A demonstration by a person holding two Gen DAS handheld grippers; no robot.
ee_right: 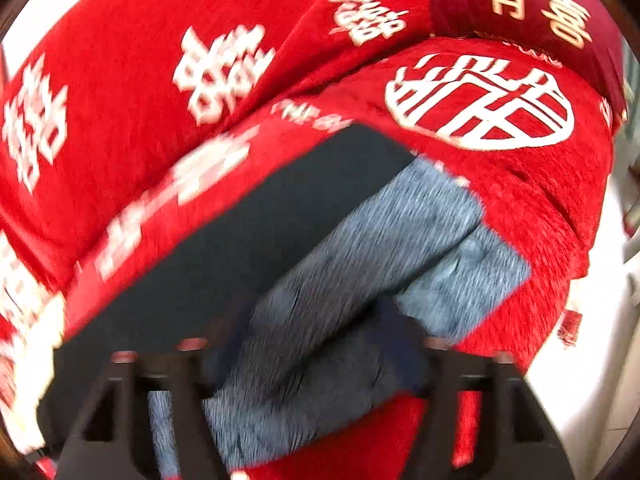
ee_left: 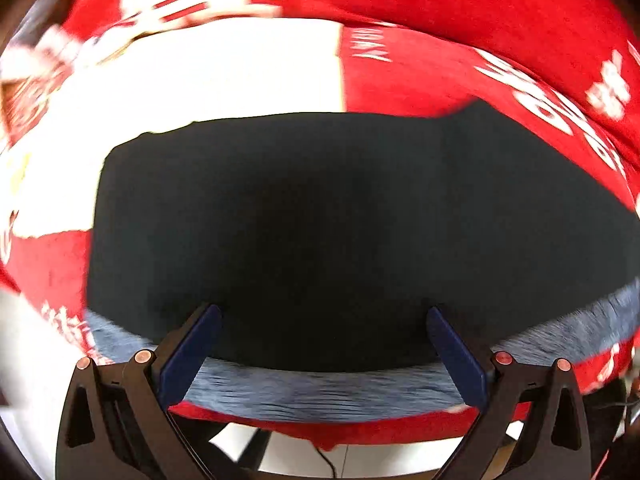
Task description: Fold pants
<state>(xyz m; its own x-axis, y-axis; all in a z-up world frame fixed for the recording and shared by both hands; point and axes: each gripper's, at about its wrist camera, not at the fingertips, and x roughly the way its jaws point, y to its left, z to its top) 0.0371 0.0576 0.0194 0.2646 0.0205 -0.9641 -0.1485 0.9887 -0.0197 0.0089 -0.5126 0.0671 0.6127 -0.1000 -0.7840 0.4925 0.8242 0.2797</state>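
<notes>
Left wrist view: we see the left gripper (ee_left: 324, 316) with its blue fingers (ee_left: 192, 356) spread wide apart, nothing between them. It hovers over the pants (ee_left: 320, 232), a dark, near-black cloth spread flat, with a grey-blue heathered band (ee_left: 320, 396) along the near edge, just under the fingers. We cannot tell whether the fingertips touch the cloth.

The pants lie on a red blanket (ee_left: 460, 80) printed with white characters, which also has a large white panel (ee_left: 220, 72) just beyond the far edge of the pants.

Right wrist view: heavy motion blur. The right gripper (ee_right: 320, 344) sits low in frame, its fingers smeared; a fold of grey-blue fabric (ee_right: 360, 260) rises between them, and we cannot tell whether the jaws are clamped on it or merely around it. Dark pants cloth (ee_right: 240, 240) lies to the left of that fold. Beyond, the red blanket (ee_right: 140, 60) carries white double-happiness characters; a darker red cushion (ee_right: 520, 0) with pale characters rests at the upper right.
</notes>
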